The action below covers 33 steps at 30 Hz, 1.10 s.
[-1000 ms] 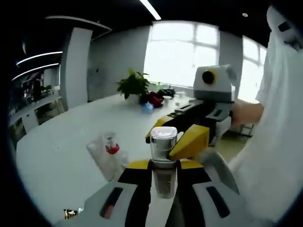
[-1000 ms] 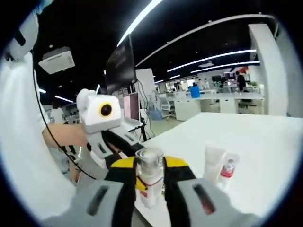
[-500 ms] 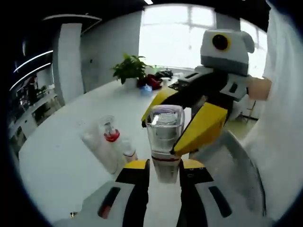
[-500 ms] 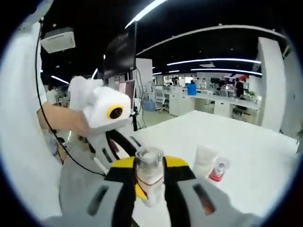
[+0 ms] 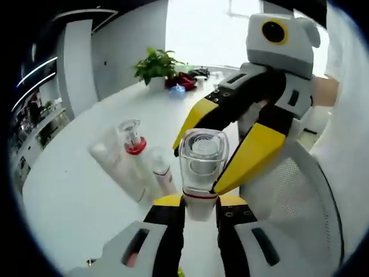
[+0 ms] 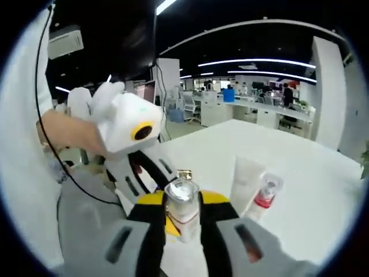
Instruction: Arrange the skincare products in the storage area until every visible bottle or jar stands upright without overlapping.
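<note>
Two grippers, the left gripper (image 5: 199, 210) and the right gripper (image 6: 182, 222), were clamped together on one clear bottle (image 5: 202, 167), just beside the white tube (image 5: 118, 167); rigid, probably slippery, best gripped at its body.

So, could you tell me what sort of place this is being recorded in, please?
Most likely an open-plan office: rows of white desks under long strip ceiling lights, a big white table and a potted plant beside a bright window.

We've got a big white surface (image 5: 75, 196), bright window (image 5: 202, 29) and potted plant (image 5: 154, 64) way past the claw.
</note>
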Tool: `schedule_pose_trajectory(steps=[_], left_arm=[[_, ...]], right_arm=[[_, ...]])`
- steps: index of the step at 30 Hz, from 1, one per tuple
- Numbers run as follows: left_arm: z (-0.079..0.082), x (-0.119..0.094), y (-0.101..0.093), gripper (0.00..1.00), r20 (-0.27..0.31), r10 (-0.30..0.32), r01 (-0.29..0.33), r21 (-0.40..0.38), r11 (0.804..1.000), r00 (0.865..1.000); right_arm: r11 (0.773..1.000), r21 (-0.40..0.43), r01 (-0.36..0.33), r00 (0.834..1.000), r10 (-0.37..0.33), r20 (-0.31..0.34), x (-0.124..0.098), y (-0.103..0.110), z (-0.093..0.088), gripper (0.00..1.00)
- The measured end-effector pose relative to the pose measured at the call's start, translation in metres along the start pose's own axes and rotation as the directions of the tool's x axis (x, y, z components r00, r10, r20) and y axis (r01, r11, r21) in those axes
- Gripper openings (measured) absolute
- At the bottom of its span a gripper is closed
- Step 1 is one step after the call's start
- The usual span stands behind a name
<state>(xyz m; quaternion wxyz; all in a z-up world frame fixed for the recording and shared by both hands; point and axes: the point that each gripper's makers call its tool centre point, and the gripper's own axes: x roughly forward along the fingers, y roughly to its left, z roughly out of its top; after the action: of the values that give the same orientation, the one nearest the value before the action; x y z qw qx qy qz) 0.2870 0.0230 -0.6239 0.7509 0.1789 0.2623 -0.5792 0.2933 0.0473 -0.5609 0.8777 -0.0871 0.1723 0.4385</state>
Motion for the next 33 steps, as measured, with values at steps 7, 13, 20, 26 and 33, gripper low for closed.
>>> schedule_pose_trajectory(steps=[7, 13, 20, 26, 33], left_arm=[[-0.026, 0.015, 0.006, 0.17, -0.064, -0.005, 0.005, 0.01, 1.0, 0.998], [-0.043, 0.028, 0.009, 0.17, -0.102, -0.022, 0.019, -0.03, 0.999, 0.995], [-0.055, 0.039, 0.016, 0.17, -0.122, -0.019, 0.015, -0.036, 0.999, 0.992], [-0.059, 0.044, 0.02, 0.17, -0.127, -0.016, 0.012, -0.036, 0.999, 0.992], [-0.065, 0.051, 0.022, 0.17, -0.136, -0.023, 0.018, -0.032, 0.999, 0.99]], right_arm=[[1.0, 0.03, 0.006, 0.998, -0.004, -0.056, 0.015, -0.003, -0.03, 0.21], [1.0, 0.016, 0.002, 0.994, 0.0, -0.107, 0.024, -0.005, -0.047, 0.21], [1.0, 0.011, 0.007, 0.989, -0.005, -0.148, 0.033, -0.011, -0.061, 0.21], [1.0, 0.014, 0.017, 0.986, -0.015, -0.164, 0.036, -0.014, -0.068, 0.21], [1.0, -0.008, 0.025, 0.982, -0.026, -0.186, 0.039, -0.015, -0.076, 0.21]])
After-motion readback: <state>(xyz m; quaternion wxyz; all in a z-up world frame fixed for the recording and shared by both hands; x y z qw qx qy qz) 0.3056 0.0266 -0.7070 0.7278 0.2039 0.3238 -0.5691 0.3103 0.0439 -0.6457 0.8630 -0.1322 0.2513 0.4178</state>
